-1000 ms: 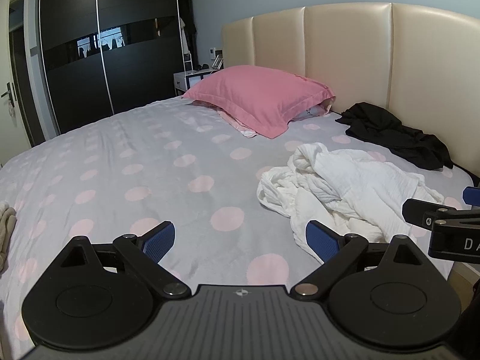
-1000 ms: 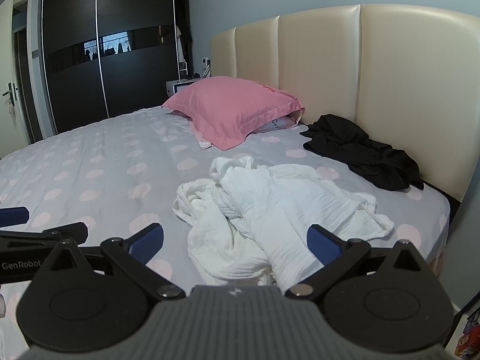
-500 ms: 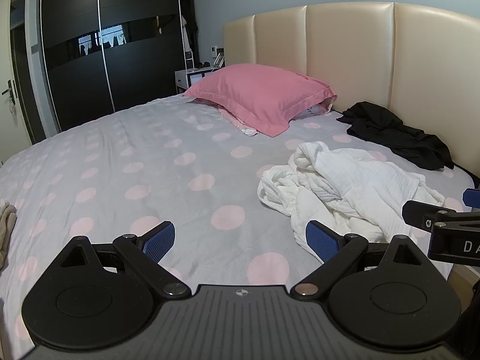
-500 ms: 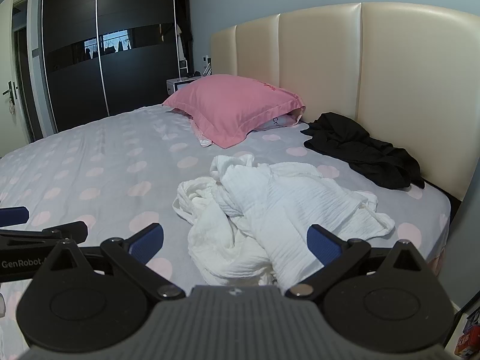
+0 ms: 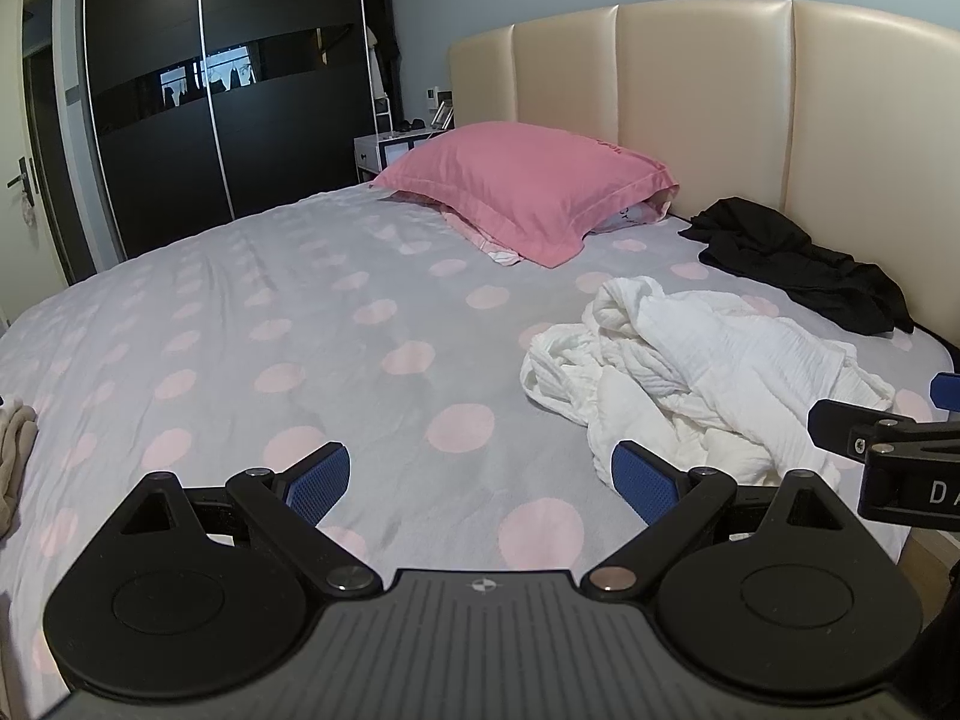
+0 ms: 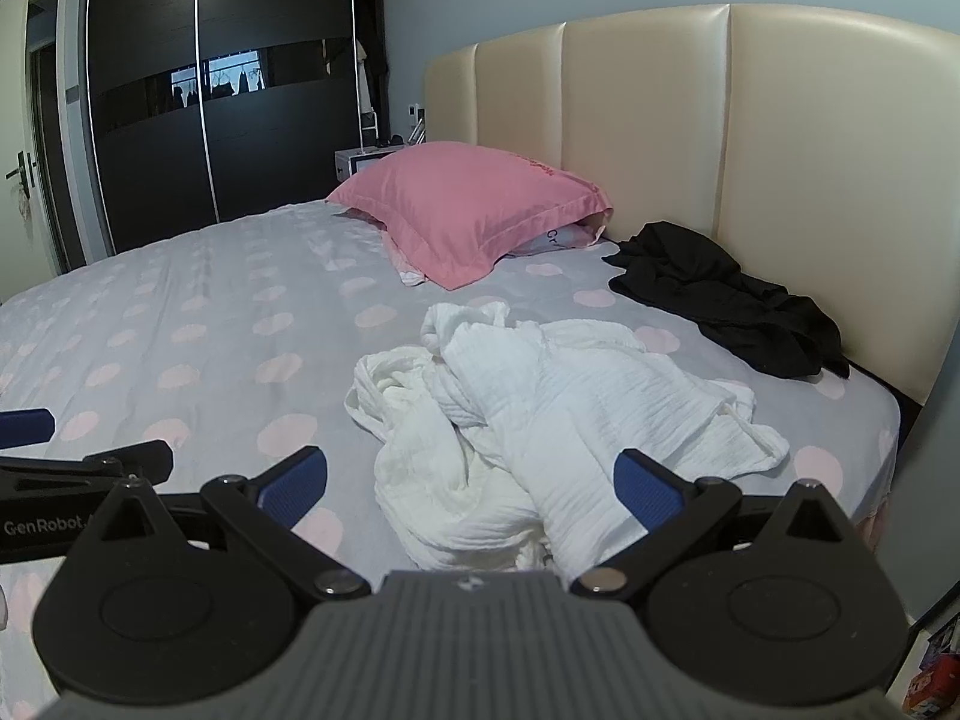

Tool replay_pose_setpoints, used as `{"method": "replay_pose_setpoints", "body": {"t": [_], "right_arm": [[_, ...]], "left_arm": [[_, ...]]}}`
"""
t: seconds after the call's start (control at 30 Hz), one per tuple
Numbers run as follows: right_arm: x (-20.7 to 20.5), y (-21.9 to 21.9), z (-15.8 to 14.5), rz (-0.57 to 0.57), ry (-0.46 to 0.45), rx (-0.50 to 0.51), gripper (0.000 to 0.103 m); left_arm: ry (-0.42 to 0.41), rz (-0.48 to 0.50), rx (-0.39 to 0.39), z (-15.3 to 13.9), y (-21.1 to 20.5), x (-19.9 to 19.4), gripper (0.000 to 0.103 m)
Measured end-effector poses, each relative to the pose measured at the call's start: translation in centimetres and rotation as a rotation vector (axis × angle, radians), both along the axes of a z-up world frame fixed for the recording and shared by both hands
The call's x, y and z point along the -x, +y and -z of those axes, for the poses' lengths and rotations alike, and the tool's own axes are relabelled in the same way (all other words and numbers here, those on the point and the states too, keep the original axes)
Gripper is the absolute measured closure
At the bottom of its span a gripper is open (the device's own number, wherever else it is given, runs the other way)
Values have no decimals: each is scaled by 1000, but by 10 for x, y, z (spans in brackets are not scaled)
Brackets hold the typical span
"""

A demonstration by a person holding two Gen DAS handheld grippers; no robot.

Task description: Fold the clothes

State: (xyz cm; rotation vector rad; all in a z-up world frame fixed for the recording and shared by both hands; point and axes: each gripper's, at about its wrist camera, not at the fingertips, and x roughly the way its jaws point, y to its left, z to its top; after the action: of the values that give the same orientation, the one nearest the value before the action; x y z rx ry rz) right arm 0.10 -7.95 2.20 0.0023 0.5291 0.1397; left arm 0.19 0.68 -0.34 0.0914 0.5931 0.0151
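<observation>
A crumpled white garment [image 5: 696, 378] [image 6: 540, 414] lies in a heap on the polka-dot bed, toward the right side. A black garment [image 5: 798, 264] [image 6: 726, 300] is bunched against the headboard behind it. My left gripper [image 5: 480, 483] hovers open over the bedsheet, left of the white heap, holding nothing. My right gripper [image 6: 471, 483] is open too, its blue pads just in front of the near edge of the white garment, with nothing held. The right gripper's finger shows at the right edge of the left wrist view.
A pink pillow [image 5: 528, 186] rests at the head of the grey bed [image 5: 270, 330]. A cream padded headboard [image 5: 720, 108] runs along the back. Dark wardrobe doors [image 5: 210, 108] stand at far left. A beige cloth [image 5: 15, 456] lies at the bed's left edge.
Both views have crept slightly; the white garment sits a touch nearer the right gripper. Both grippers remain open and nothing was grasped.
</observation>
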Motion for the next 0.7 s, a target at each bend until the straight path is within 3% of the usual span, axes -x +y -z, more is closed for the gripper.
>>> {"method": "replay_pose_setpoints", "body": {"t": [0.17,0.43,0.53,0.7], "right_arm": [[-2,0,1,-5,12,-17,1],[-33,-26,-4,-100,126,-288,1],[-47,-31,-10,-121,119,-355,1],[-86,-29,-3,-143,142,-236,1]], "left_arm": [[7,4,0,1,3,1,7],[15,-52,7,1,34,-2,7],[21,-81,-23,1,52,-6,7],[44,-131,-41,4,90,-12,7]]}}
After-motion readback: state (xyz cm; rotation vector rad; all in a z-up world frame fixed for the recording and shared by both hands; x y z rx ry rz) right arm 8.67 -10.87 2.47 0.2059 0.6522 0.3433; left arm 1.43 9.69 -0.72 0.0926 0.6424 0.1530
